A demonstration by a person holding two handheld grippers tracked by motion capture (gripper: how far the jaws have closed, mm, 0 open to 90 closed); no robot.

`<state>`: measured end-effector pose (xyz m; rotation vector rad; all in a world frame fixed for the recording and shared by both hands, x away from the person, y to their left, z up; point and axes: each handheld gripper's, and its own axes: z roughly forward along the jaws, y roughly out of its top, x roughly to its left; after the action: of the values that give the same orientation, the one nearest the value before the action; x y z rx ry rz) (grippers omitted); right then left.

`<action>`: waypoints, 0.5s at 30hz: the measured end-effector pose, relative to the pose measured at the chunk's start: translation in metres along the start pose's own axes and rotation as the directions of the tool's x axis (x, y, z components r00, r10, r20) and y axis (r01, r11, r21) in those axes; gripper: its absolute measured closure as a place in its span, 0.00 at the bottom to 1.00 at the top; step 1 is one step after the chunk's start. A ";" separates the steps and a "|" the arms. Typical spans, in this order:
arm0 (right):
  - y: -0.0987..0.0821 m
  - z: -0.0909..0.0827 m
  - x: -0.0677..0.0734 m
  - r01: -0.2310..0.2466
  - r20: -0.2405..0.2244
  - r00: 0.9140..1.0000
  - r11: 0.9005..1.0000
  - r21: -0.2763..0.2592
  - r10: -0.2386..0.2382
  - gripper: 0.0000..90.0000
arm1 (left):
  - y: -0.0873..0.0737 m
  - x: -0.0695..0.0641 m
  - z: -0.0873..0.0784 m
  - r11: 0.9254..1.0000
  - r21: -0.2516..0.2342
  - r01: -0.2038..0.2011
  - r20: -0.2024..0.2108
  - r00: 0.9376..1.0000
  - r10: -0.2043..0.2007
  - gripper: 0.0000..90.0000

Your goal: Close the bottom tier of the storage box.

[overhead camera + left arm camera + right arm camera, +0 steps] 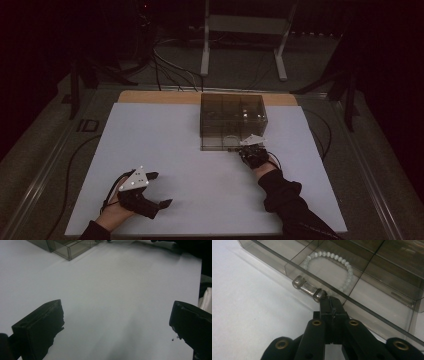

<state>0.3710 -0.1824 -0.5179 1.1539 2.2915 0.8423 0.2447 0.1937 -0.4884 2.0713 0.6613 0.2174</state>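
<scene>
Drawer handle just ahead of right gripper fingertips, touching its near end, jaws clenched together, bead bracelet in drawer beyond, left gripper jaws spread wide over bare table, grasping nothing

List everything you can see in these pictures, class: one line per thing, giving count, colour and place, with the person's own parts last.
Drawer box: one, smoky clear plastic, far centre of the mat.
Pulled-out drawer: one, smoky clear, with dividers, at the box's near side.
Drawer handle: one, clear bar, on the drawer front.
Bead bracelet: one, pale white, lying in a drawer compartment.
Mat: one, white, covering the table.
Frame: one, pale, on the floor beyond the table.
Left gripper: one, black, open, near left of the mat.
Right gripper: one, black, shut, tips beside the handle's end.
Sleeve: one, dark, right forearm.
</scene>
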 end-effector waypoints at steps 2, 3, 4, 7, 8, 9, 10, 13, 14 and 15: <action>0.001 0.001 -0.001 0.000 0.001 1.000 1.000 0.003 0.000 1.00 | 0.000 0.000 0.000 1.000 0.000 -0.001 0.000 1.000 0.001 0.00; 0.002 0.002 -0.001 -0.002 0.002 1.000 1.000 0.001 0.002 1.00 | 0.000 0.000 0.000 1.000 0.000 -0.001 0.000 1.000 0.001 0.00; 0.002 0.003 -0.002 -0.003 0.001 1.000 1.000 0.003 0.003 1.00 | 0.000 0.000 0.000 1.000 0.000 -0.001 0.000 1.000 0.001 0.00; 0.004 0.005 -0.003 -0.009 0.002 1.000 1.000 0.007 0.009 1.00 | 0.000 0.000 0.000 1.000 0.001 -0.001 -0.001 1.000 0.001 0.00; 0.004 0.006 -0.003 -0.007 0.002 1.000 1.000 0.008 0.007 1.00 | 0.000 0.000 0.000 1.000 0.000 -0.001 0.000 1.000 0.001 0.00; 0.005 0.007 -0.004 -0.006 0.003 1.000 1.000 0.008 0.006 1.00 | 0.000 0.000 0.000 1.000 0.000 -0.001 0.001 1.000 0.001 0.00; 0.006 0.008 -0.004 -0.009 0.004 1.000 1.000 0.008 0.009 1.00 | 0.000 0.000 0.000 1.000 -0.002 0.000 0.001 1.000 0.000 0.00; 0.007 0.010 -0.006 -0.010 0.006 1.000 1.000 0.008 0.010 1.00 | 0.000 0.000 0.000 1.000 -0.005 0.002 0.001 1.000 -0.002 0.00; 0.008 0.011 -0.007 -0.013 0.005 1.000 1.000 0.009 0.013 1.00 | 0.000 0.000 0.000 1.000 -0.003 0.001 0.000 1.000 -0.001 0.00; 0.009 0.011 -0.007 -0.015 0.007 1.000 1.000 0.009 0.015 1.00 | 0.000 0.000 0.000 1.000 -0.003 0.000 0.000 1.000 0.000 0.00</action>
<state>0.3869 -0.1806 -0.5195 1.1771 2.2861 0.8333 0.2445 0.1941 -0.4884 2.0688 0.6607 0.2187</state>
